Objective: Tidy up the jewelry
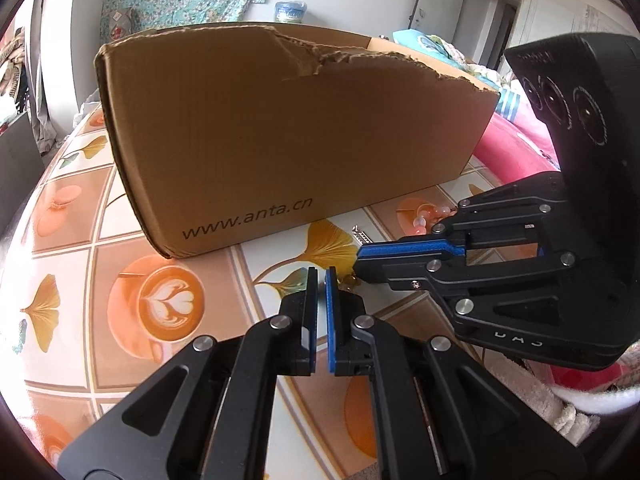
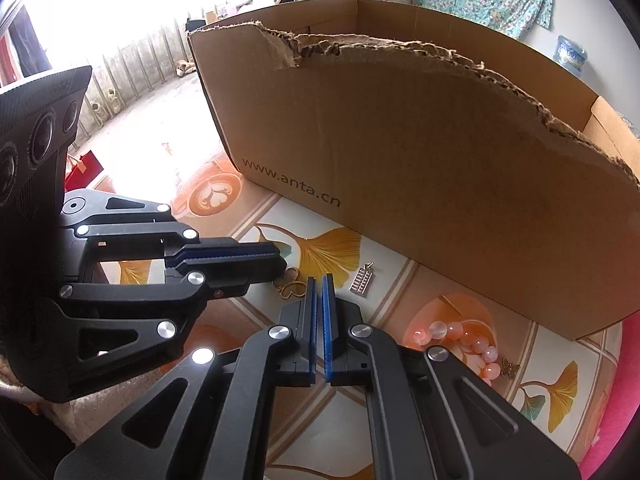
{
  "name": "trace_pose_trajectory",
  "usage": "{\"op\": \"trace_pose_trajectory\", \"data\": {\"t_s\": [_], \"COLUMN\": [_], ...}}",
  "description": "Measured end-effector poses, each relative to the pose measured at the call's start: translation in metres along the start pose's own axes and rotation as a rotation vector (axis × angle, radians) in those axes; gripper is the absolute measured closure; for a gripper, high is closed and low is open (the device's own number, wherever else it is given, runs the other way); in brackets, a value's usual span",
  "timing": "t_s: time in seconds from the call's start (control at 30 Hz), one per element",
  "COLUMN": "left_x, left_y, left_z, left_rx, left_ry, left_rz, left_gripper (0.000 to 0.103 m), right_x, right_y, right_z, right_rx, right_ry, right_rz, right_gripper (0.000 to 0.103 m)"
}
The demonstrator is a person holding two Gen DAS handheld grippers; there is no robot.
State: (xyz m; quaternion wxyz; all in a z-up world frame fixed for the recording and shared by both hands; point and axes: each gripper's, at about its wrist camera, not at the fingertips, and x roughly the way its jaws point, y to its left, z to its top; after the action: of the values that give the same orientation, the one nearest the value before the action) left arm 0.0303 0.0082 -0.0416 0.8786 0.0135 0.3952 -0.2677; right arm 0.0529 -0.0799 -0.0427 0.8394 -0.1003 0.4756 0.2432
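Observation:
A torn brown cardboard box [image 1: 280, 128] marked www.anta.cn stands on the patterned table; it also shows in the right wrist view [image 2: 440, 152]. A gold clover-shaped piece [image 2: 290, 286] lies between both gripper tips. A small silver charm [image 2: 362, 280] lies near the box, also in the left wrist view [image 1: 362, 236]. A pink bead bracelet [image 2: 472, 340] and a small gold butterfly charm [image 2: 510, 368] lie to the right. My left gripper [image 1: 322, 276] is shut and empty, as is my right gripper [image 2: 320, 282]. Their tips nearly meet over the gold piece.
The table carries an orange coffee-cup and ginkgo-leaf cloth [image 1: 160, 300]. A pink cushion [image 1: 508, 148] lies right of the box. A blue water jug [image 2: 568, 54] stands by the far wall. A white towel [image 1: 532, 392] lies under the right gripper's body.

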Motion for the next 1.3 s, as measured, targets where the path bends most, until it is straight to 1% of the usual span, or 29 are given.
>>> {"op": "trace_pose_trajectory", "data": {"t_s": [0.17,0.4,0.5,0.57,0.6,0.63,0.67,0.87,0.97,1.07,1.1,1.13,1.17,1.3], "left_x": [0.001,0.002,-0.003,-0.010,-0.012,-0.015,-0.016,-0.022,-0.023,-0.016,-0.017,-0.016,-0.016,-0.020], "left_y": [-0.002,0.011,0.017,0.025,0.029,0.033,0.036,0.056,0.059,0.049,0.049,0.045,0.045,0.043], "left_z": [0.000,0.000,-0.003,-0.006,-0.007,-0.008,-0.009,-0.016,-0.019,-0.018,-0.018,-0.017,-0.017,-0.018], "left_rx": [0.004,-0.049,-0.065,-0.080,-0.087,-0.094,-0.100,-0.126,-0.124,-0.124,-0.124,-0.124,-0.124,-0.124], "left_ry": [0.001,0.003,-0.007,-0.026,-0.034,-0.039,-0.039,-0.037,-0.037,-0.037,-0.037,-0.037,-0.038,-0.038], "left_rz": [-0.013,-0.064,-0.053,-0.047,-0.040,-0.031,-0.023,0.008,0.012,0.012,0.011,0.011,0.010,0.008], "left_gripper": [0.100,0.100,0.100,0.100,0.100,0.099,0.099,0.099,0.099,0.099,0.099,0.099,0.099,0.099], "right_x": [0.000,-0.001,-0.005,-0.010,-0.012,-0.015,-0.017,-0.009,-0.003,-0.003,-0.003,-0.004,0.000,0.001], "right_y": [0.001,-0.003,-0.006,-0.009,-0.010,-0.009,-0.008,0.006,0.007,0.005,0.003,0.002,0.004,0.005], "right_z": [-0.002,-0.004,-0.005,-0.006,-0.006,-0.006,-0.007,-0.005,-0.003,0.001,0.002,0.004,0.008,0.011], "right_rx": [-0.009,-0.024,-0.022,-0.003,0.003,-0.001,-0.015,-0.117,-0.151,-0.165,-0.171,-0.176,-0.176,-0.174], "right_ry": [-0.007,-0.024,-0.028,-0.040,-0.048,-0.055,-0.058,-0.029,-0.007,0.004,0.008,0.010,0.014,0.015], "right_rz": [0.011,0.028,0.026,0.052,0.066,0.078,0.085,0.083,0.089,0.104,0.103,0.102,0.110,0.110], "right_gripper": [0.100,0.099,0.098,0.089,0.080,0.074,0.073,0.072,0.072,0.073,0.076,0.082,0.083,0.083]}}
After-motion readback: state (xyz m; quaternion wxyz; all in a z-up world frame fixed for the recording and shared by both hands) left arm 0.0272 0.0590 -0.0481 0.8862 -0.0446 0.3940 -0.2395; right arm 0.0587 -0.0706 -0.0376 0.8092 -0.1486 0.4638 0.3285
